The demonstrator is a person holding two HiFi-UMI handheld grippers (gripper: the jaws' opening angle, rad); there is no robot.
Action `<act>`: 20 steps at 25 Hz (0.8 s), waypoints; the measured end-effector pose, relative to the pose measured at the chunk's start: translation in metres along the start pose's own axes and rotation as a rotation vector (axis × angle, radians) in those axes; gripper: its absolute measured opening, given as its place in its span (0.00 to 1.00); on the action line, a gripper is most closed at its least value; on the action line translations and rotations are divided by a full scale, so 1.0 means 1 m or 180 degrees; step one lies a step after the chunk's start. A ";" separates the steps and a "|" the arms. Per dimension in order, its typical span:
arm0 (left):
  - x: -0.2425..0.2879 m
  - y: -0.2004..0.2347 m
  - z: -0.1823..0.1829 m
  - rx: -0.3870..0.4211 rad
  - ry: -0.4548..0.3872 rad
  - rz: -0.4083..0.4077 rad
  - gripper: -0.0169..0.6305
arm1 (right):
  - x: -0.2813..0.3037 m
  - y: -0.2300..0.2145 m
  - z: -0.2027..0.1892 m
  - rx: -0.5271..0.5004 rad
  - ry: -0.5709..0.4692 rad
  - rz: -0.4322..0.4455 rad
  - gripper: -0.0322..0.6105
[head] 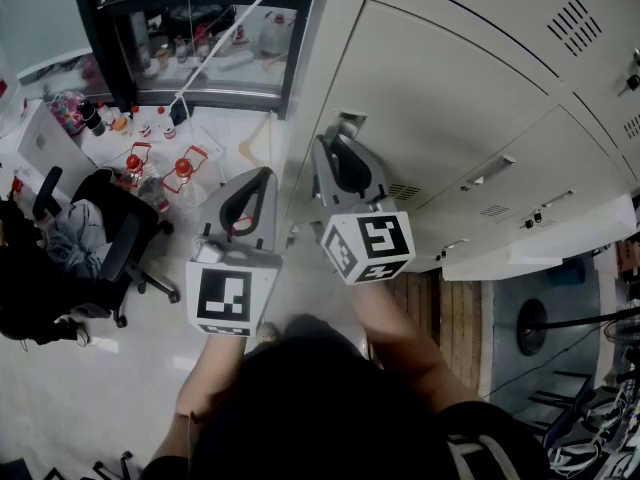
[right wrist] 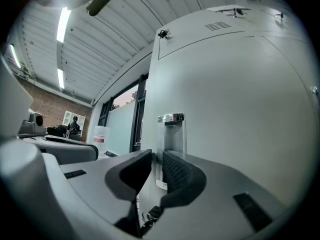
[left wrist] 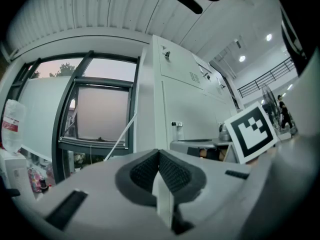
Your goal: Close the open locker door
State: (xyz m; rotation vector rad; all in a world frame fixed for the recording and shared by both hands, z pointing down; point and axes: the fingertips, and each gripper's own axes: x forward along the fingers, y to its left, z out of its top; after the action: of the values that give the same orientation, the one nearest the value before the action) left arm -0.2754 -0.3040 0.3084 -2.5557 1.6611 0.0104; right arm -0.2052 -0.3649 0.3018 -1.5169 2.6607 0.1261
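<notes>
The pale grey locker door (head: pixel 430 98) (right wrist: pixel 240 109) belongs to the left-most column and carries a chrome handle (head: pixel 350 123) (right wrist: pixel 171 131) near its edge. My right gripper (head: pixel 336 140) (right wrist: pixel 157 154) points level at that handle. Its jaws stand a narrow gap apart, and the handle's lower end shows in the gap, partly behind the right pad. I cannot make out pressure on it. My left gripper (head: pixel 263 174) (left wrist: pixel 159 154) hangs to the left of the lockers, shut and empty. From there the same handle (left wrist: pixel 176 129) shows on the locker's face.
A white panel (head: pixel 540 243) juts out from the lockers at lower right, like another open door. An office chair (head: pixel 110 243), red-topped bottles (head: pixel 155 168) and a window (head: pixel 200 38) lie to the left. A round stand base (head: pixel 530 328) sits on the floor at right.
</notes>
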 end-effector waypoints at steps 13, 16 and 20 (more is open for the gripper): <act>0.010 0.002 -0.001 -0.0004 0.0002 0.0012 0.03 | 0.006 -0.004 -0.001 -0.0007 -0.0004 -0.0001 0.16; 0.012 0.002 -0.002 0.0059 -0.0014 -0.0007 0.03 | 0.006 -0.003 -0.001 -0.0028 -0.0005 -0.0009 0.16; 0.014 -0.001 -0.001 0.0013 0.0013 0.0019 0.03 | 0.006 -0.002 -0.001 -0.0111 0.0024 -0.0026 0.16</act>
State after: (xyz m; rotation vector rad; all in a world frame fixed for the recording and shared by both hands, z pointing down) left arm -0.2686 -0.3160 0.3089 -2.5497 1.6684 0.0023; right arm -0.2064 -0.3714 0.3026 -1.5412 2.6714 0.1675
